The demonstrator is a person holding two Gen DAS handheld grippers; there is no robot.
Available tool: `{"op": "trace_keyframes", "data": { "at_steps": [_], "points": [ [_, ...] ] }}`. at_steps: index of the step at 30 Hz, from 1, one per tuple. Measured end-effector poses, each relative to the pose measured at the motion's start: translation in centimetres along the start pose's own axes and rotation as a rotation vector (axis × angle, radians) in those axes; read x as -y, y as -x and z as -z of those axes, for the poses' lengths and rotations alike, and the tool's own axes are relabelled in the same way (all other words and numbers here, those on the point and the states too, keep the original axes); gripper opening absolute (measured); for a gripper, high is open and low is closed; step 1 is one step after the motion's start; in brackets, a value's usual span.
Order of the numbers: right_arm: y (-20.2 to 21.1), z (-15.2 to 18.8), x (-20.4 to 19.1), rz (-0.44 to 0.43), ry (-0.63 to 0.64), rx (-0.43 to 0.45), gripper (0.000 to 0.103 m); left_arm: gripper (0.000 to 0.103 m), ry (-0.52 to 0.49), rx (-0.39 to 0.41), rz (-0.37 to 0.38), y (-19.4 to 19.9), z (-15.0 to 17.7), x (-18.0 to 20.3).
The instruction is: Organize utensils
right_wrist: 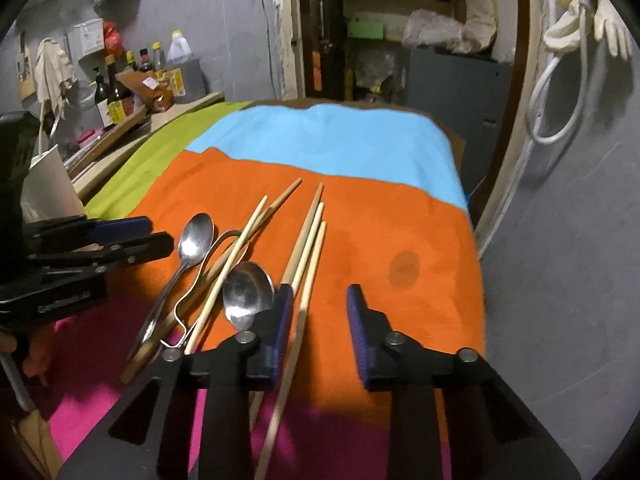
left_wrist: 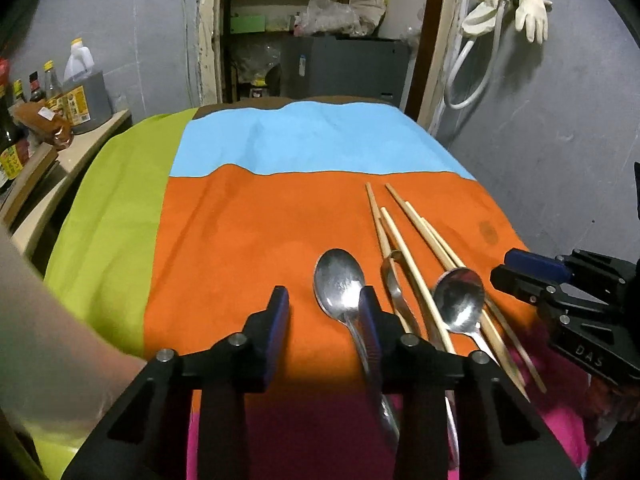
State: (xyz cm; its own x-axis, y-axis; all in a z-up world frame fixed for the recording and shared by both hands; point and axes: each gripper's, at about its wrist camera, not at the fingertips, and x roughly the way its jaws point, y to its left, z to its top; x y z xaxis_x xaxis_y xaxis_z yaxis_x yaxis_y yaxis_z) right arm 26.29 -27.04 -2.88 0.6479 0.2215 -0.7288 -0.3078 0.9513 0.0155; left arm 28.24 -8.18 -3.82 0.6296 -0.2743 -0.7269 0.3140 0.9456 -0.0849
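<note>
Steel spoons (left_wrist: 339, 280) and bamboo chopsticks (right_wrist: 308, 236) lie mixed on the orange cloth (left_wrist: 248, 240). Left gripper (left_wrist: 323, 312) and right gripper (right_wrist: 316, 312): jaws apart, gripping nothing.

A cloth (left_wrist: 248, 240) in orange, blue, green and pink panels covers the counter (right_wrist: 454, 136). On the orange panel, running onto the pink, lie two spoons (left_wrist: 340, 280) (left_wrist: 460, 300), bowls up, with a loose bundle of chopsticks (left_wrist: 404, 248) between and under them and a bent metal piece (right_wrist: 208, 264) among the sticks. A dark round stain (right_wrist: 404, 267) marks the orange beside them.
</note>
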Motion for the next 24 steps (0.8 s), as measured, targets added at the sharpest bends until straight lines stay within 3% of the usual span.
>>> {"op": "trace_keyframes", "data": {
  "at_steps": [8, 16, 24],
  "points": [
    [-2.2, -0.6, 0.4, -0.041, -0.032, -0.090, 0.010, 0.020, -0.004, -0.044, 0.034, -1.9, -0.6, -0.9],
    [-3.7, -1.5, 1.1, -0.049, -0.057, -0.157, 0.009, 0.015, 0.005, -0.079, 0.086, -3.3, -1.0, -1.1],
    [-4.7, -2.5, 1.3, -0.052, -0.084, -0.182, 0.005, 0.004, 0.015, -0.067, 0.087, -3.0, -1.4, -1.0]
  ]
}}
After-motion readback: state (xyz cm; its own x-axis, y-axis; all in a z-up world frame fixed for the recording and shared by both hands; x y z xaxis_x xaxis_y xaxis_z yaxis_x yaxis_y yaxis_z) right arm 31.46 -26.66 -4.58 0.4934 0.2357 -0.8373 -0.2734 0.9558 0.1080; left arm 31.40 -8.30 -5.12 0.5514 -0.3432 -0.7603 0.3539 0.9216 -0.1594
